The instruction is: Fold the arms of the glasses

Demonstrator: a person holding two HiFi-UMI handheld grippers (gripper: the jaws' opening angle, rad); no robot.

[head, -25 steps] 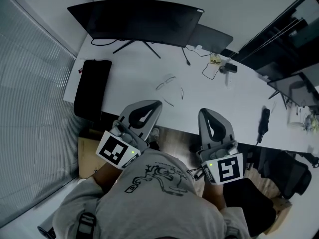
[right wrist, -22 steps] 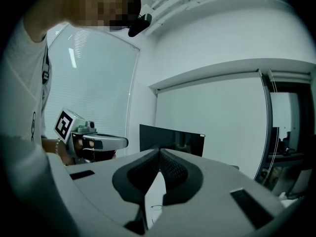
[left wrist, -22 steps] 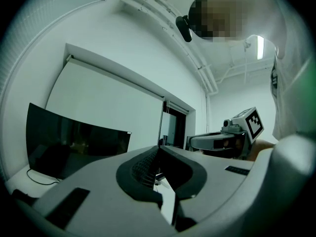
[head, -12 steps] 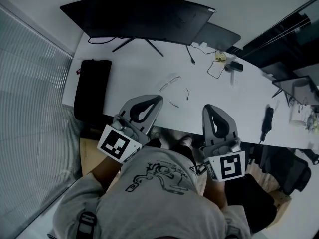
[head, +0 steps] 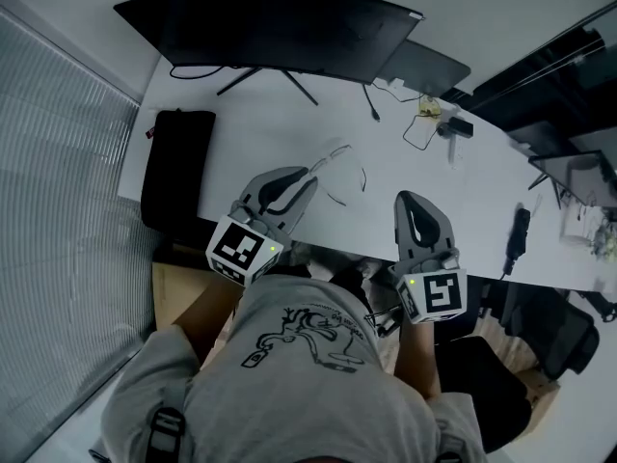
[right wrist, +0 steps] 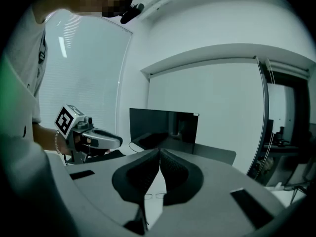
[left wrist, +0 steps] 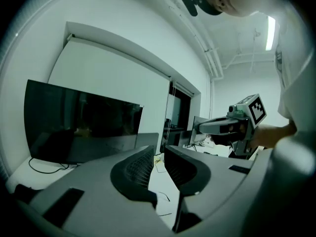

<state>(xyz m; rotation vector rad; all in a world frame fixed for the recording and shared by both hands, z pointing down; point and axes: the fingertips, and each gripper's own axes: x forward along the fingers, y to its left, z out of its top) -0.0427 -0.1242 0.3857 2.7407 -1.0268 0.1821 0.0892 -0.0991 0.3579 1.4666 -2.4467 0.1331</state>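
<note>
Your left gripper [left wrist: 159, 152] has dropped near the glasses [head: 330, 158], jaws opening, empty. The right gripper [right wrist: 159, 152] is closed, empty. Arms still unfolded.

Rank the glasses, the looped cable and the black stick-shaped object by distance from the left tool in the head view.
From the left tool, jaws opening with nothing between them:
1. The glasses, just ahead of its tips.
2. The looped cable, farther right and back.
3. The black stick-shaped object, far right.
</note>
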